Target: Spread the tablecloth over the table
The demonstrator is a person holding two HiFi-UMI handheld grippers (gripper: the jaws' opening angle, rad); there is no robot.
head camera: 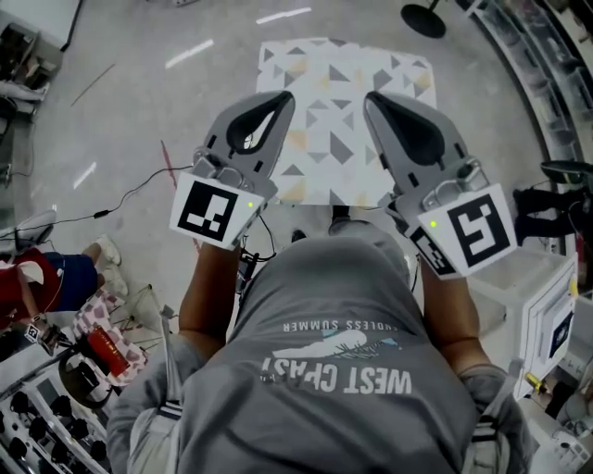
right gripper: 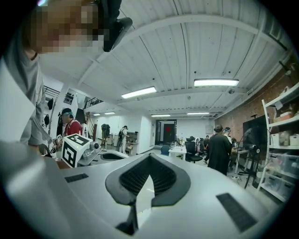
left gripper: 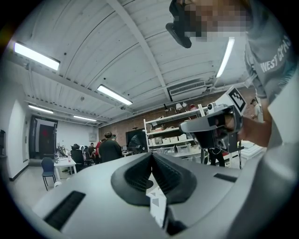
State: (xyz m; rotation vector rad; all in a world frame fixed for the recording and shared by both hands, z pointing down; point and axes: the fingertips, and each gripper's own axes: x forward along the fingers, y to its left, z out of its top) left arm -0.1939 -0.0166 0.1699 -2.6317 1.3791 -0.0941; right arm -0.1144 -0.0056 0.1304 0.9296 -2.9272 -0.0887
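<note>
The tablecloth (head camera: 347, 111), white with grey and tan triangles, stretches out below and beyond both grippers in the head view; no table shows under it. Each gripper is raised in front of the person's chest and points level. My left gripper (head camera: 285, 96) is shut on a strip of the patterned cloth (left gripper: 156, 205), which hangs from between its jaws (left gripper: 152, 156). On the other side, my right gripper (head camera: 372, 96) is shut on a white piece of the cloth (right gripper: 145, 196), pinched just under its tips (right gripper: 149, 158). Each gripper also shows in the other's view: right gripper (left gripper: 210, 126), left gripper (right gripper: 100, 156).
Grey floor lies around the cloth, with a black cable (head camera: 120, 204) at left and a round black stand base (head camera: 423, 18) at the top. White boxes (head camera: 547, 305) stand at right, cluttered gear (head camera: 56, 370) at lower left. Shelving (left gripper: 173, 126) and people at desks (right gripper: 219, 149) are farther off.
</note>
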